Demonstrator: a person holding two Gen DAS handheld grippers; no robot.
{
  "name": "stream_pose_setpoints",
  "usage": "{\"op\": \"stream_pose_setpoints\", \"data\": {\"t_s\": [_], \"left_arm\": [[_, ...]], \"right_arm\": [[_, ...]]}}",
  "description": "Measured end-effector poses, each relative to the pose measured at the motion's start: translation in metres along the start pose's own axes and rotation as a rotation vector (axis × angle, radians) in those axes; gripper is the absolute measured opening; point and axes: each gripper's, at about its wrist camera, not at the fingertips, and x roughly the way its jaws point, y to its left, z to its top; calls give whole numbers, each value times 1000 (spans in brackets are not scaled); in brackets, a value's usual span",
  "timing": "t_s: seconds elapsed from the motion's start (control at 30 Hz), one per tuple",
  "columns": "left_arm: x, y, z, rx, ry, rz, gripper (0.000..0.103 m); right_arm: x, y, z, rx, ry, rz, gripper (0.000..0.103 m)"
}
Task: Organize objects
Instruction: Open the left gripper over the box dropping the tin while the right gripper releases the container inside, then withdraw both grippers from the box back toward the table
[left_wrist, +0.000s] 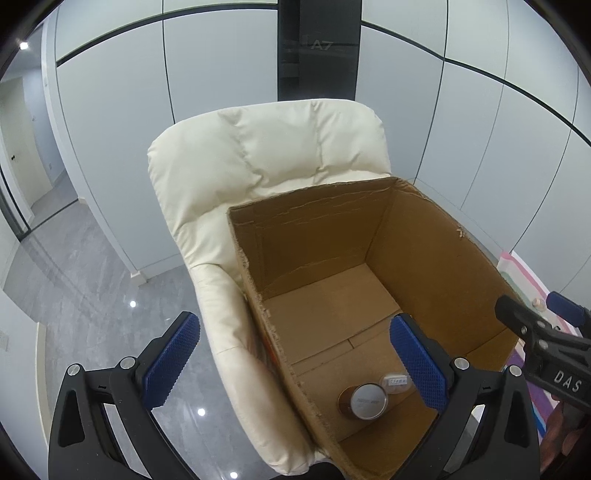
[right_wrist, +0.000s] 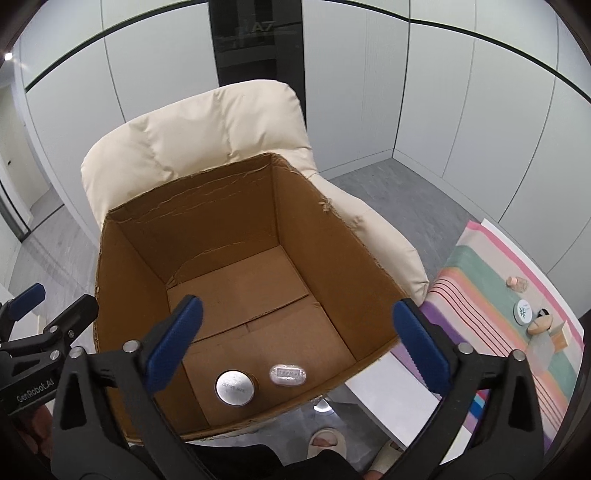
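Both my jaws stand released and empty above the cardboard box (right_wrist: 325, 236), and the remaining small items (right_wrist: 532, 314) lie on the striped cloth (right_wrist: 480, 295) off to my right, nearer my right gripper (right_wrist: 295, 343) than my left gripper (left_wrist: 295, 362).

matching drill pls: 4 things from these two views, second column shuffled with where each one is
Things:
1. silver-lidded jar
2. round white tin
3. cardboard box
4. right gripper

Places/states:
A. on the cream armchair
B. on the striped cloth
C. open, nothing between its fingers
D. on the box floor, beside a small clear packet

Pairs: 1-D, 2-B, 3-A, 4-C
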Motion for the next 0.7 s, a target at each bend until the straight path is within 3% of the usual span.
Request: {"op": "stream_pose_setpoints", "data": {"t_s": [0.7], "left_arm": [[13,-73,2,114,9,-82,103]], "right_arm": [[-20,-71,-11,56,-22,-77,103]]}}
